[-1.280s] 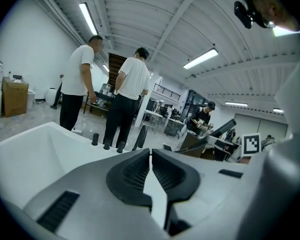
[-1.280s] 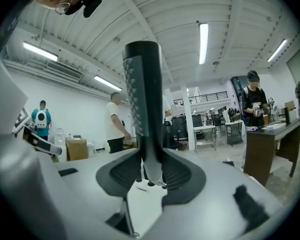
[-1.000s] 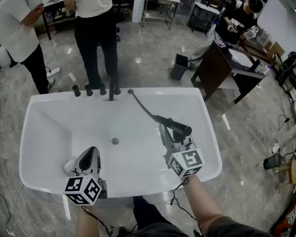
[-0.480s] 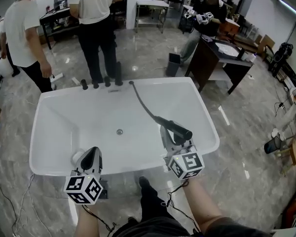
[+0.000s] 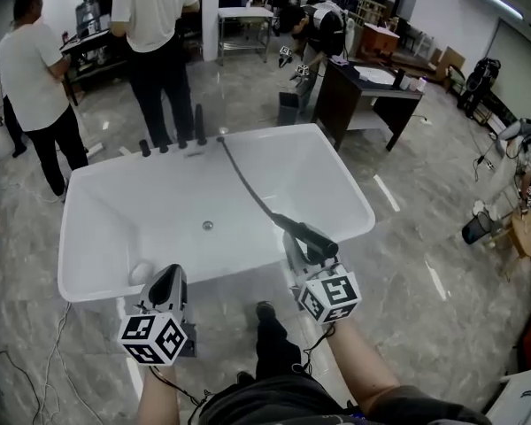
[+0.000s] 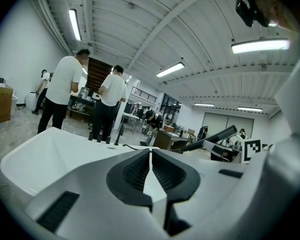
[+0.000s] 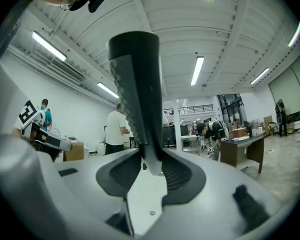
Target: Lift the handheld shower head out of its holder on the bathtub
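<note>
My right hand-held gripper (image 5: pixel 296 248) clamps the shower head (image 5: pixel 319 237), clear of the bathtub (image 5: pixel 358 204); left hand-held gripper (image 5: pixel 166 274) shut, empty. Lift looks complete; next, hold steady.

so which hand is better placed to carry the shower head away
Right: the right gripper is shut on the shower head, hose trailing to the bathtub; the left gripper is shut on nothing.

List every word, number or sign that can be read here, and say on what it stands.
No word, brand or number can be read in any view.
Marker cube of the left hand-held gripper: black-and-white square pattern, no letters.
Marker cube of the right hand-held gripper: the same.
</note>
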Demonstrator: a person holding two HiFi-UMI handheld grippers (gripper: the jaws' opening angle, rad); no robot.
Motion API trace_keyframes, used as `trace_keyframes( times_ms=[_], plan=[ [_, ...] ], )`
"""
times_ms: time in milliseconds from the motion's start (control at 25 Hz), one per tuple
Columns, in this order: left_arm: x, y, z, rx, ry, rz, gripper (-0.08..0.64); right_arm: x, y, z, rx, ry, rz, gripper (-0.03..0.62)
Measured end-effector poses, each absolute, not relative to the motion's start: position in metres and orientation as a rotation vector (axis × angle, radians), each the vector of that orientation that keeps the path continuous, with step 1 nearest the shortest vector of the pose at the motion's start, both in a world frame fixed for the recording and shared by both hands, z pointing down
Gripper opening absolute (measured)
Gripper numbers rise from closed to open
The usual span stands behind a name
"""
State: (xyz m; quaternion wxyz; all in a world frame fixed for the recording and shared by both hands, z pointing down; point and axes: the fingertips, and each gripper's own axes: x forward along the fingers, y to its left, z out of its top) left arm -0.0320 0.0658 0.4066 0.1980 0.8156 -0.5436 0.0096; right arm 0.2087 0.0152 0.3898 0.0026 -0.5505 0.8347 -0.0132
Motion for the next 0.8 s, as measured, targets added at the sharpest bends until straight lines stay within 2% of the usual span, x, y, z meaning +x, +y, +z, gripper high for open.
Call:
trace_keyframes(
  times_ms=[280, 800],
  plan=[
    [-0.026, 0.109, 0.401, 2.306, -1.471, 0.022, 0.026, 0.205, 0.068, 0.401, -1.762, 2.651, -0.076, 0.137],
    [-0.024, 0.122, 0.399, 2.315, -1.467, 0.006, 0.026, 0.205, 0.072, 0.415, -1.833, 2.604, -0.158, 0.137]
  ],
)
